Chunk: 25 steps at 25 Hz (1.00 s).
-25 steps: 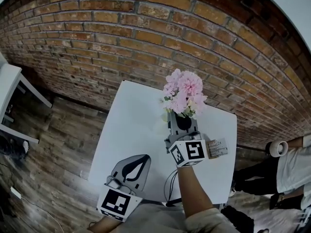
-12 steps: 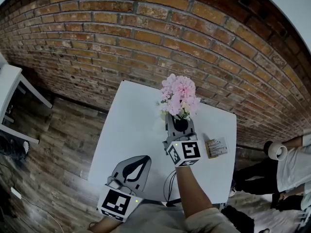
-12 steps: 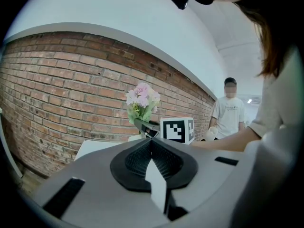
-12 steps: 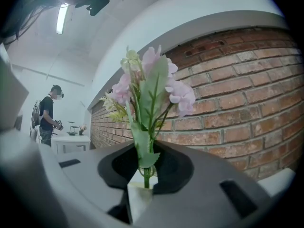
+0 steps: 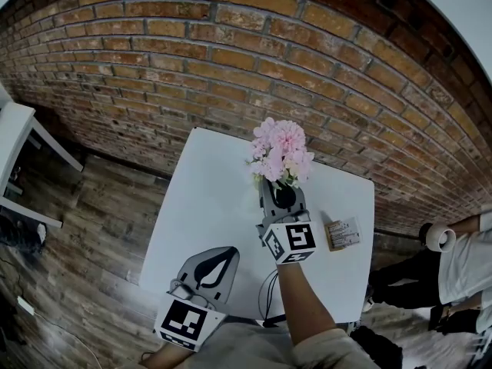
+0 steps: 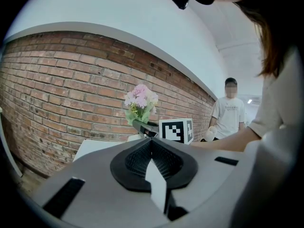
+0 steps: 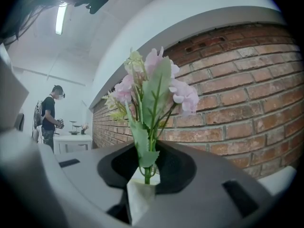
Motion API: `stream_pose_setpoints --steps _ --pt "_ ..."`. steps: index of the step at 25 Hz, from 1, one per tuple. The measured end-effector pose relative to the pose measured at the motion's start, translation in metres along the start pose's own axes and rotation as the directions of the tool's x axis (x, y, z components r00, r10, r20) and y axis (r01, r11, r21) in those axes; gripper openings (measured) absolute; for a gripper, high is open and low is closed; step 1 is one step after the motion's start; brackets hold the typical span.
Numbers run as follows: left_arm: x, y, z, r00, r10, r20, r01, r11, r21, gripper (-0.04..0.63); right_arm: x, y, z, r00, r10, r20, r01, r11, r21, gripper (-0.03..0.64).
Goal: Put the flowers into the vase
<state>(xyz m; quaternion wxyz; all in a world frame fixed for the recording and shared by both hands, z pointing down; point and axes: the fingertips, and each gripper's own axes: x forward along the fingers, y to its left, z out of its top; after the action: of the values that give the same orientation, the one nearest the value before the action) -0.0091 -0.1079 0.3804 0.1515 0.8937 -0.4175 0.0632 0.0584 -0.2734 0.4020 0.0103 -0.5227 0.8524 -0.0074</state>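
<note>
clearly, right gripper (image 5: 281,192) clamps the flowers (image 5: 279,152), hiding their lower stems; left gripper (image 5: 223,258) jaws together, empty.

Table (image 5: 200,206): white and square, straight in front of me, its far edge close to the wall.
Brick wall (image 5: 192,60): red-brown brick with pale joints, running behind the table.
Floor (image 5: 92,214): dark wooden boards, off the table's left edge.
Packet (image 5: 344,234): small, printed, lying flat near the table's right edge; I cannot read the print.
Cable (image 5: 269,290): dark, looping at the table's near edge.
Second table (image 5: 15,141): white with thin legs, well off to my left.
Bystander (image 5: 461,260): beyond the table's right edge, in a white T-shirt and dark trousers, holding a white roll (image 5: 440,235).
Far person (image 7: 49,115): dark clothes, backpack, standing beside a distant white table (image 7: 71,141).
Ceiling light (image 7: 60,18): a long lit strip.
</note>
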Motion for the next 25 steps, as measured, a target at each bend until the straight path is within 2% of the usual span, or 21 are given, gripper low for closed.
stream_pose_setpoints --steps 25 --pt "-0.0004 -0.0018 0.0026 1.000 -0.009 0.012 0.010 1.000 -0.013 0.008 -0.0043 0.0049 -0.0011 0.999 0.031 0.017 -0.032 0.998 0.059 0.186"
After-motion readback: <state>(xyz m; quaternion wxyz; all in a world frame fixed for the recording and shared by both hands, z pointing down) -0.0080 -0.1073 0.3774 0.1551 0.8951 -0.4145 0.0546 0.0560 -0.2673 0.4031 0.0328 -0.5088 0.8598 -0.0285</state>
